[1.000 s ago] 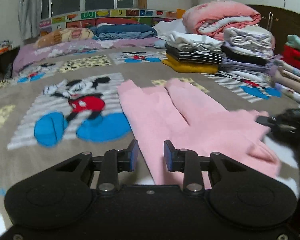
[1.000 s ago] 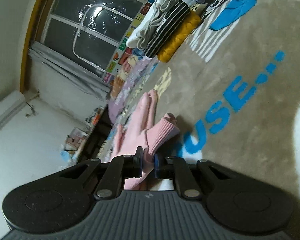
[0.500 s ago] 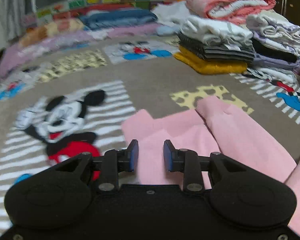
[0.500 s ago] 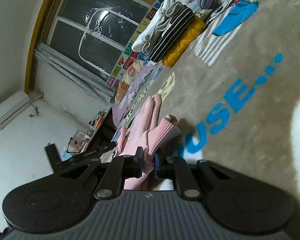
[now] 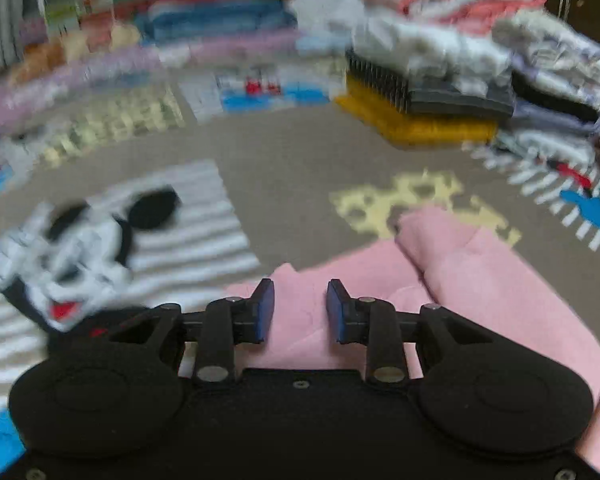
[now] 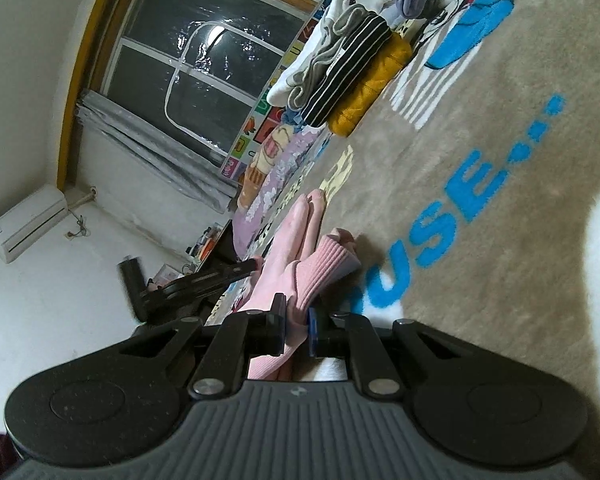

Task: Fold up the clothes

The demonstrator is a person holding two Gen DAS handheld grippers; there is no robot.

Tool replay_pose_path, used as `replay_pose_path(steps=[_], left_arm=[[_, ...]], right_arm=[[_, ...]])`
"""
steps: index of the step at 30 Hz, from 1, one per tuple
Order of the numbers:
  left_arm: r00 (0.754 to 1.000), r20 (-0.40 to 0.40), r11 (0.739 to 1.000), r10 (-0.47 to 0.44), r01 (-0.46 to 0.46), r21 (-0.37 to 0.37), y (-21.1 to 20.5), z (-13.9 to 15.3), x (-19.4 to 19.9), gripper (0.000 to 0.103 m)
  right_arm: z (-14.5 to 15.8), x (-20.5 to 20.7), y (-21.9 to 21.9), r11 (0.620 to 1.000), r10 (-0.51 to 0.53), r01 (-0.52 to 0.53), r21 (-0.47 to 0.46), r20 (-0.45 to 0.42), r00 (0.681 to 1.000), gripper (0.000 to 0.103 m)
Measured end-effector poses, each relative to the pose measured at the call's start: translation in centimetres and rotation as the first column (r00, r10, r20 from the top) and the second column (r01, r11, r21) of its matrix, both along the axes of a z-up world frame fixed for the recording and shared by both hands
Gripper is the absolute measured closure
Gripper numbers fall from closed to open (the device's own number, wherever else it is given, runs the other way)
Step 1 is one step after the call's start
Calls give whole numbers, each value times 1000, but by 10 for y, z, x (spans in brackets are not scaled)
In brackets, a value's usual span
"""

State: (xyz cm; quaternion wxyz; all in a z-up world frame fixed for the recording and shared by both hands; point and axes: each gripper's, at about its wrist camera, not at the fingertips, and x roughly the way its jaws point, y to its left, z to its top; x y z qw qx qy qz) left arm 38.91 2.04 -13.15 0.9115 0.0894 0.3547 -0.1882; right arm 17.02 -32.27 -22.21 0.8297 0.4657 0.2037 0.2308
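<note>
Pinching the pink top's (image 6: 300,280) cuff in our right gripper (image 6: 295,330) to anchor it, we are hovering our left gripper (image 5: 300,308), jaws apart and empty, above its far edge.

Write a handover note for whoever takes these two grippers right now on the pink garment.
Right gripper: shut on the pink garment at its ribbed cuff end, low over the blanket.
Left gripper: open, holding nothing, over the garment's far edge.
Garment: lies on the cartoon-print blanket, partly folded, one layer lapped over the other.
Done: folded stacks sit at the back of the blanket.
Left: probably pinch the far edge with the left gripper, finish the fold, then add the garment to the stacks.
</note>
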Motion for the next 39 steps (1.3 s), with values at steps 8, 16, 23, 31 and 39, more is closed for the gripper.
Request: replay_pose_path(steps=[8, 16, 23, 31, 39], left_arm=[[998, 63, 1000, 31, -31, 5, 11, 32, -42, 74], [974, 134, 981, 183, -172, -91, 47, 37, -176, 66], [968, 218, 992, 125, -118, -43, 25, 22, -284, 69], [978, 204, 993, 49, -70, 93, 0, -20, -303, 75], [966, 257, 998, 12, 3, -59, 13, -3, -316, 75]], right_arm=[[-2, -1, -1, 1000, 13, -13, 6, 15, 1000, 91], [-1, -2, 0, 1000, 11, -11, 5, 13, 1000, 91], [0, -2, 1, 1000, 9, -9, -6, -3, 1000, 92], [6, 1, 4, 999, 6, -9, -46, -60, 998, 94], [46, 15, 3, 996, 7, -14, -88, -79, 997, 91]])
